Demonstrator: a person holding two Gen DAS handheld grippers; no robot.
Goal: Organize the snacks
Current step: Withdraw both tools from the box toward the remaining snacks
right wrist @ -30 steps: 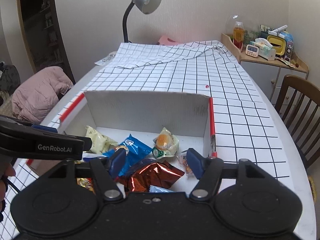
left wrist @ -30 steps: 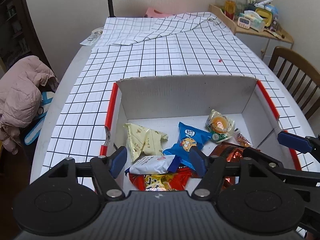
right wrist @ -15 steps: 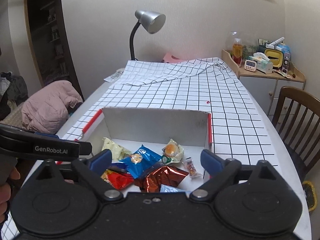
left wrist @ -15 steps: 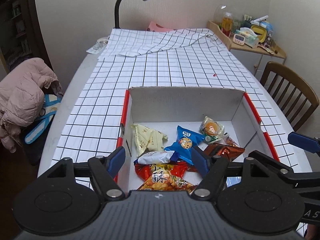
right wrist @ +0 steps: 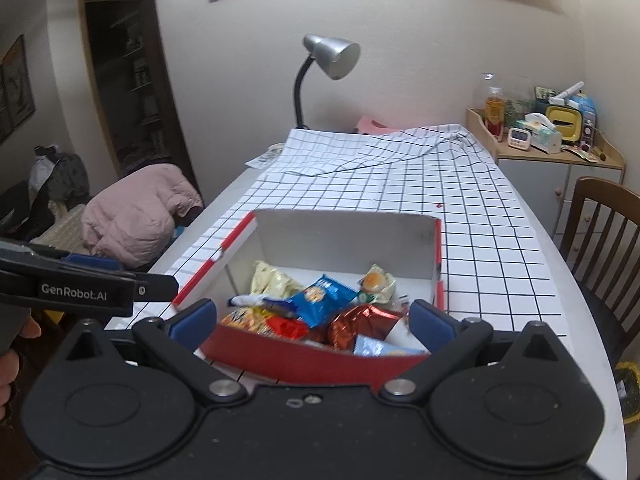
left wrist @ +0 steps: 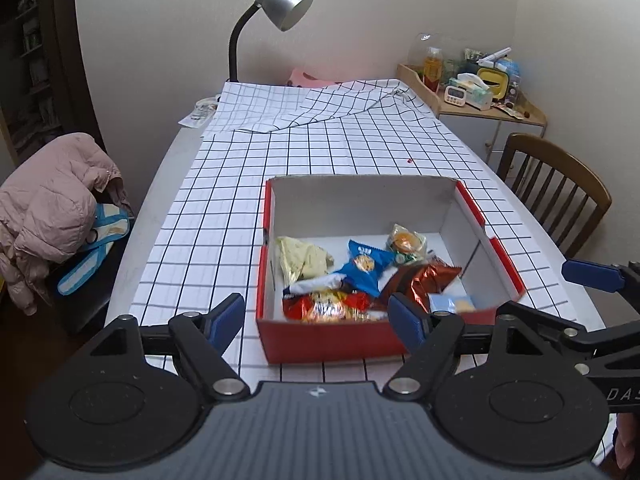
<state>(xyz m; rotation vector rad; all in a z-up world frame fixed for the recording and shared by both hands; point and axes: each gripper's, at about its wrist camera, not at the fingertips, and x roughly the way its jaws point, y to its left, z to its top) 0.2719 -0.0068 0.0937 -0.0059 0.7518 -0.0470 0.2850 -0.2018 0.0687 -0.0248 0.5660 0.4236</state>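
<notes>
Both grippers, left gripper (left wrist: 316, 316) and right gripper (right wrist: 314, 316), jaws just opening, empty; snacks (left wrist: 360, 276) in box (left wrist: 328, 340) near table's (left wrist: 224, 184) near edge; sorting probably finished.

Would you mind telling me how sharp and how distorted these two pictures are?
Left wrist view: the near snacks in the red box are smeared by motion blur; the lamp stays crisp. Right wrist view: sharper overall; the fisheye bows the box's near wall and darkens the corners.
</notes>
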